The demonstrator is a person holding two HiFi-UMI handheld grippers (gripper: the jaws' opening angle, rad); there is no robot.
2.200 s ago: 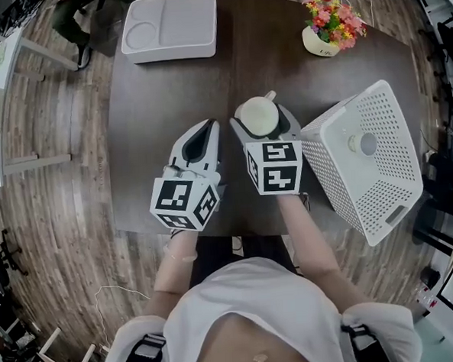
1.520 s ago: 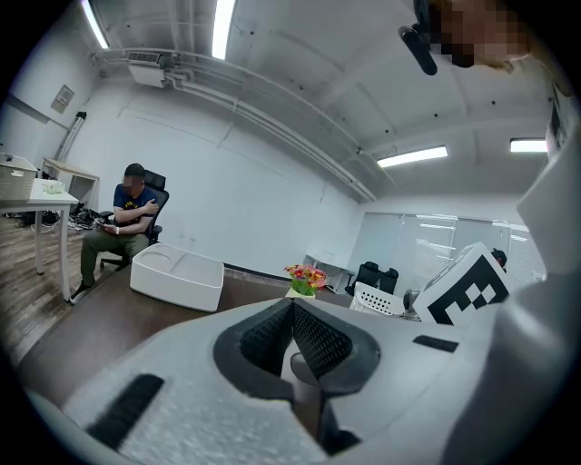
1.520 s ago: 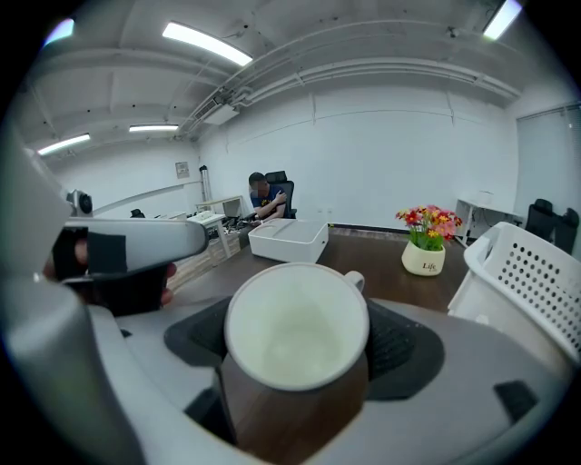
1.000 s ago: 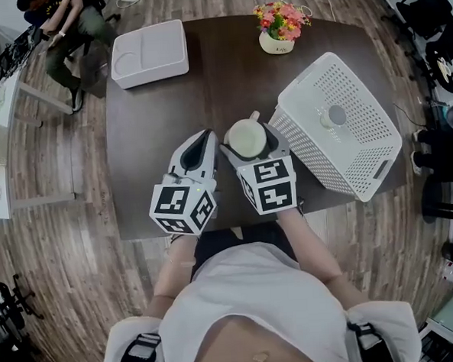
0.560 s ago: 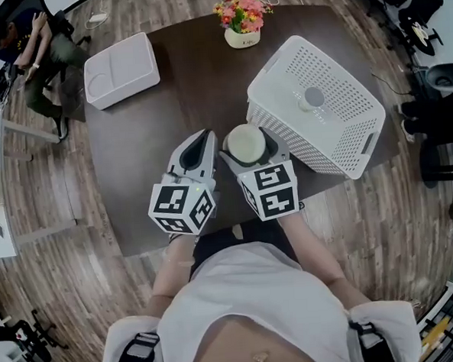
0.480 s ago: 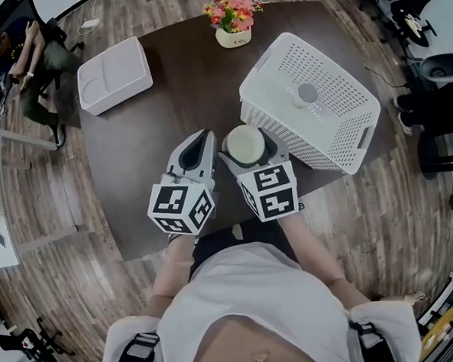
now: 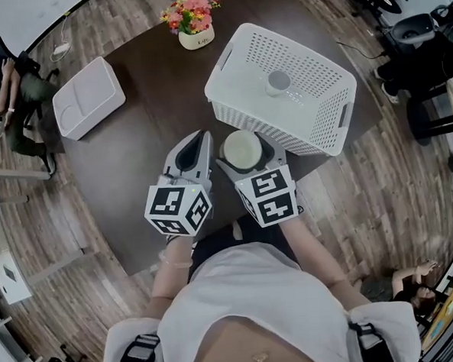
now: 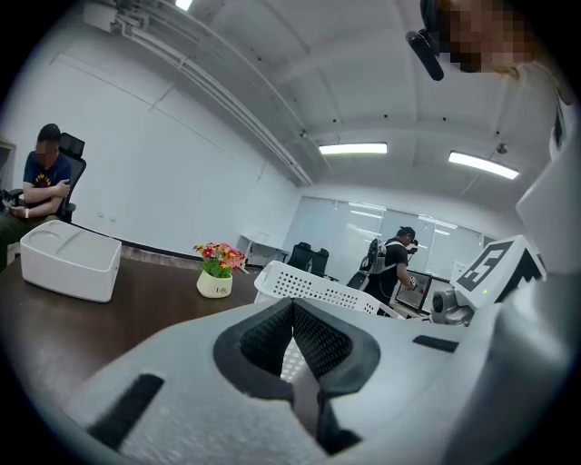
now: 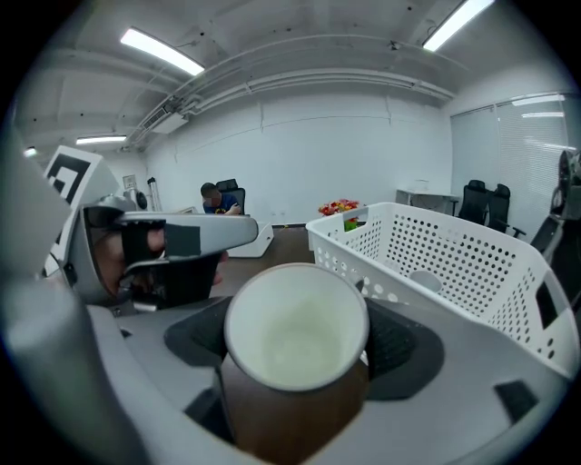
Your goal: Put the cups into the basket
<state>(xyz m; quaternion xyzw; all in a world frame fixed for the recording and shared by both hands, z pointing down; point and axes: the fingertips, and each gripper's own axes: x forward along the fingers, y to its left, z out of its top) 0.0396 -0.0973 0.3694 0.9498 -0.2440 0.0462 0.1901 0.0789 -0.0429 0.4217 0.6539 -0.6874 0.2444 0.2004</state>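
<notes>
A brown paper cup (image 7: 242, 150) with a white inside is upright in my right gripper (image 7: 243, 139), which is shut on it just in front of the near wall of the white perforated basket (image 7: 314, 106). The right gripper view shows the same cup (image 9: 295, 341) close up and the basket (image 9: 472, 263) to its right. Another cup (image 7: 278, 81) stands inside the basket. My left gripper (image 7: 196, 142) hangs beside the right one, shut and holding nothing; in the left gripper view its pads (image 8: 313, 341) meet at the tip.
On the dark brown table (image 7: 151, 135) a flower pot (image 7: 190, 22) stands at the far edge and a white compartment tray (image 7: 89, 97) at the far left. A seated person (image 7: 6, 83) is beyond the table's left side. Office chairs stand at the right.
The view has swung round, and the basket now lies straight ahead of the held cup and much nearer. Both grippers keep the same pose, the cup still held.
</notes>
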